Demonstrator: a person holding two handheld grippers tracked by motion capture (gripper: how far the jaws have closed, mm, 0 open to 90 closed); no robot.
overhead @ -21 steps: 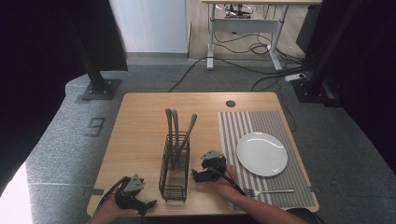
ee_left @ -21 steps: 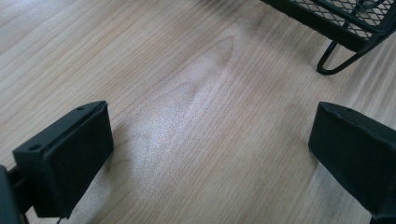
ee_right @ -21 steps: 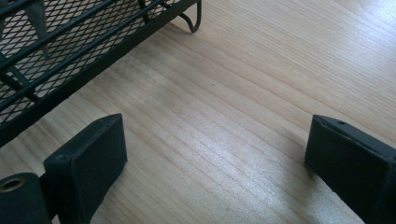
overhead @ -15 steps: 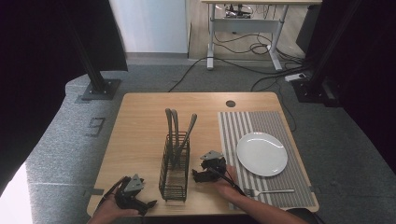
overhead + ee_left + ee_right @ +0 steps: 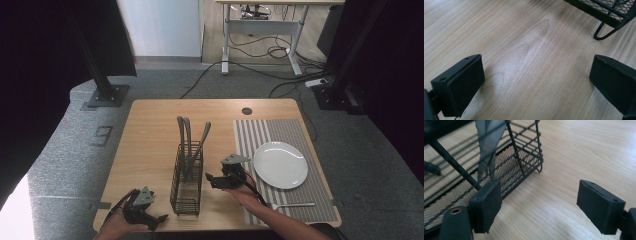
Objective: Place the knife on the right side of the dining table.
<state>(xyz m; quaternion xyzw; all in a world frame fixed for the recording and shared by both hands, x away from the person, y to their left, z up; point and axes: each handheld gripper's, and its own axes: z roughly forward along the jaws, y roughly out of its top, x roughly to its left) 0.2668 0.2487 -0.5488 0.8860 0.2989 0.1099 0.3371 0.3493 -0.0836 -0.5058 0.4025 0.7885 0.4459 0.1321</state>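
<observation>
Lingering unmoved — both tools (image 5: pixel 212 180) (image 5: pixel 159 220) agape

The table (image 5: pixel 150 145) is pale wood with a visible grain and a smooth, softly shiny top. The caddy (image 5: pixel 187 180) is black wire, matt, with a fine mesh floor (image 5: pixel 446 195). The cutlery (image 5: pixel 192 137) in it looks like dull grey metal. The plate (image 5: pixel 280 164) is white and glossy. The mat (image 5: pixel 270 131) is striped grey and white, seemingly woven. The fork (image 5: pixel 292 204) is bright metal. The pads (image 5: pixel 461 82) of the left gripper (image 5: pixel 141 207) are matt black, faintly grainy; the right gripper (image 5: pixel 226 175) is matt black too.
</observation>
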